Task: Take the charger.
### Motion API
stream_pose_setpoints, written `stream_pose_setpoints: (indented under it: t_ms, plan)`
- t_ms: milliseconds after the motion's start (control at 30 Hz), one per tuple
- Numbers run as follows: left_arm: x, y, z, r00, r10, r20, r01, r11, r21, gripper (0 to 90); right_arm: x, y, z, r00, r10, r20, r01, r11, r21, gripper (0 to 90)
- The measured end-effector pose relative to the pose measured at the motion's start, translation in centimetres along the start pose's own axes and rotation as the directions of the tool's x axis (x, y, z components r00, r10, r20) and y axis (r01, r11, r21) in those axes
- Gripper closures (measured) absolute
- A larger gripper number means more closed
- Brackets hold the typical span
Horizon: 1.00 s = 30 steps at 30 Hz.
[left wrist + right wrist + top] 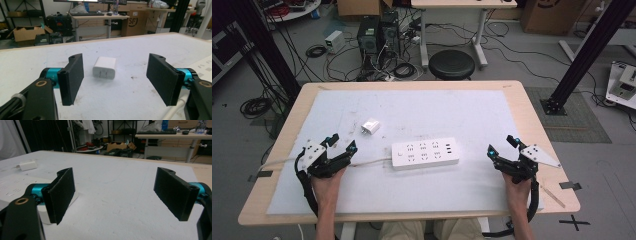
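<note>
Left gripper view looks along the left gripper (115, 80), whose jaws stand wide apart with nothing between the pads; the white plug adapter (104, 67) lies on the table's white mat (140, 50) just ahead of the gap, slightly nearer the left jaw, prongs facing the camera, touching neither. High view shows the right gripper (502, 145) with jaws also spread and empty, the white power strip (425, 153) lying off its left jaw, apart from it, between the two grippers.
</note>
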State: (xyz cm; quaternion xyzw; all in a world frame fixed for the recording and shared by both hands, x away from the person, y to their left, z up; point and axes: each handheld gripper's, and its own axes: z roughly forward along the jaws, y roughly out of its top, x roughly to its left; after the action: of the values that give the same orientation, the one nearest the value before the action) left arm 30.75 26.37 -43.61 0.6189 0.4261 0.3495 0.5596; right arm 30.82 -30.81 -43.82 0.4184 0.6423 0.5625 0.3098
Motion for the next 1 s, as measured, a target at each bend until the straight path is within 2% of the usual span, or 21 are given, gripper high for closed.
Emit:
stream_pose_setpoints:
  t_ms: [67,133,267,300,333,500,567,700,767,833,933,967,1000]
  plan:
    - [0.1,0.3,0.1,1.0000,0.001,0.004,-0.001,1.0000,0.008,30.0,0.0,0.0,0.0,1.0000,-0.001,0.000,0.001,1.000,0.000,17.8]
    - [0.4,1.1,0.5,0.9993,0.000,0.036,-0.002,0.9988,0.049,30.0,0.0,0.0,0.1,1.0000,-0.002,-0.002,0.002,1.000,0.002,17.8]
    - [0.4,2.0,1.1,0.9990,0.008,0.044,-0.012,0.9943,0.106,30.0,0.0,0.0,0.1,1.0000,-0.005,0.000,0.005,1.000,0.005,17.8]
    - [0.4,2.0,1.1,0.9990,0.008,0.044,-0.012,0.9943,0.106,30.0,0.0,0.0,0.1,1.0000,-0.005,0.000,0.005,1.000,0.005,17.8]
    - [0.4,2.5,1.5,0.9987,0.018,0.047,-0.025,0.9891,0.145,30.0,0.0,0.0,0.1,1.0000,-0.007,0.000,0.007,1.000,0.007,17.8]
    - [0.1,3.1,2.1,0.9973,0.039,0.062,-0.049,0.9857,0.161,30.0,0.1,0.0,0.1,1.0000,0.007,0.000,-0.007,1.000,0.028,17.8]
    - [0.0,3.7,2.7,0.9962,0.044,0.075,-0.057,0.9838,0.170,30.0,0.1,0.0,0.3,0.9999,-0.011,-0.002,0.011,0.999,0.031,17.8]
    - [-0.2,4.6,3.6,0.9925,0.069,0.101,-0.087,0.9787,0.186,30.0,0.2,0.0,0.4,0.9999,-0.013,-0.006,0.013,0.999,0.039,17.8]
    - [-0.2,4.9,4.0,0.9918,0.069,0.108,-0.089,0.9767,0.195,30.0,0.2,0.0,0.4,1.0000,-0.008,-0.003,0.008,0.999,0.047,17.8]
    - [-0.2,5.2,4.6,0.9902,0.077,0.116,-0.100,0.9723,0.211,30.0,0.2,0.0,0.4,0.9999,-0.015,-0.007,0.015,0.999,0.044,17.8]
    - [-0.4,5.5,5.4,0.9858,0.112,0.125,-0.139,0.9619,0.235,30.0,0.2,0.0,0.3,0.9999,-0.011,-0.003,0.012,0.999,0.039,17.8]
    - [-0.4,5.5,5.4,0.9858,0.112,0.125,-0.139,0.9619,0.235,30.0,0.2,0.0,0.3,0.9999,-0.011,-0.003,0.012,0.999,0.039,17.8]
    - [-0.5,5.6,6.0,0.9830,0.120,0.139,-0.152,0.9567,0.248,30.0,0.2,0.0,0.3,0.9999,-0.011,-0.003,0.011,0.999,0.037,17.8]
